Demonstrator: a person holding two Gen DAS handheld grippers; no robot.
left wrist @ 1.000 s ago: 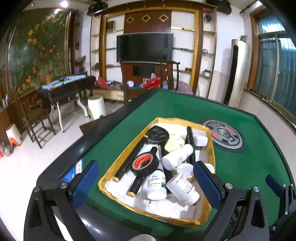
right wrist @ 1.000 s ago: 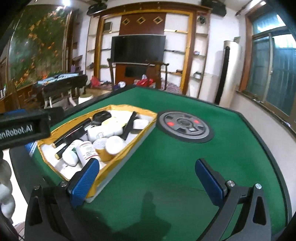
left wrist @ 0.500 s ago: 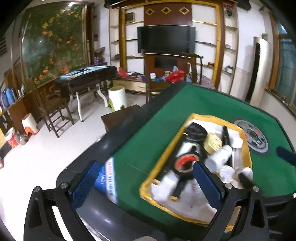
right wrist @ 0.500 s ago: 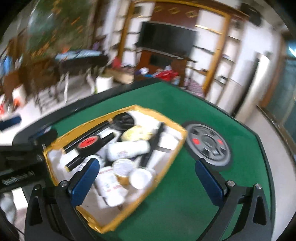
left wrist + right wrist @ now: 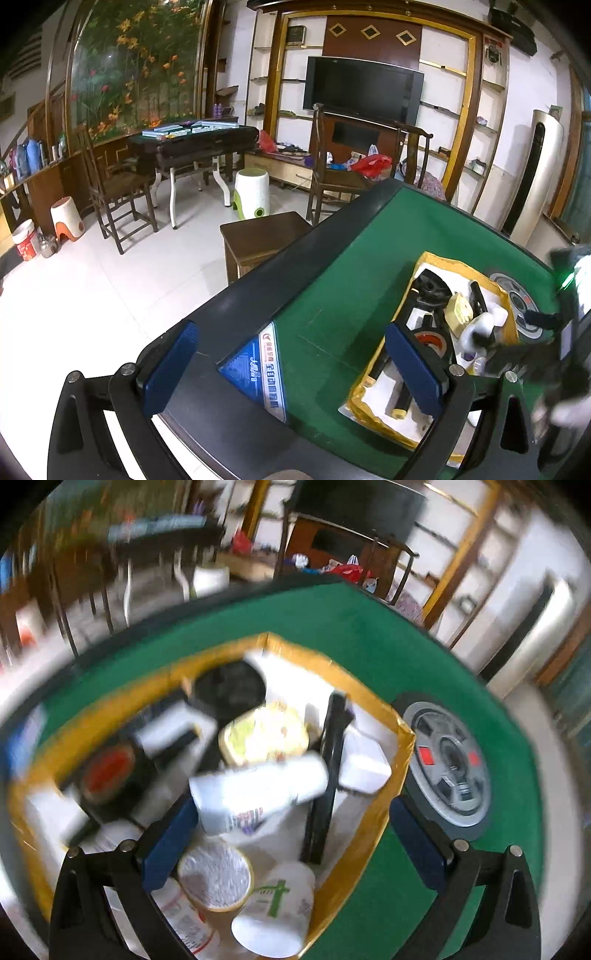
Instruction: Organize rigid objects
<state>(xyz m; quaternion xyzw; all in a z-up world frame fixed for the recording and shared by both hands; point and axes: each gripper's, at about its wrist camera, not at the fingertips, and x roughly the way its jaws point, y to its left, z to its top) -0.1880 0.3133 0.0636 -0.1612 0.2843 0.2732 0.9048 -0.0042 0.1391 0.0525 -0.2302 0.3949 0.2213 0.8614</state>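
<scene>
The white cylindrical plastic bottle (image 5: 258, 794) lay on its side in the yellow-rimmed cardboard tray (image 5: 400, 760), on top of the other clutter, its long axis running nearly crosswise to the right tongs (image 5: 291, 838). Those tongs hung spread wide and empty just above the tray's near end, so the bottle sat directly ahead of them and slightly toward their left pad. Beside it, farther ahead, were a pale yellow round lid (image 5: 264, 734), a black stick-like tool (image 5: 328, 771) lying lengthwise, and a roll of black tape with a red core (image 5: 107, 771) off to the left; two upright white jars (image 5: 275, 908) stood nearest, between the pads. The right view was motion-blurred, so finer detail could not be read.

The left tongs (image 5: 295, 365) were also wide and empty, aimed at the green felt desk (image 5: 332, 280) and its black edge, with the tray off to their right. The right tongs looked much the nearer for a grasp; closing across the bottle would probably need a wrist turn.
</scene>
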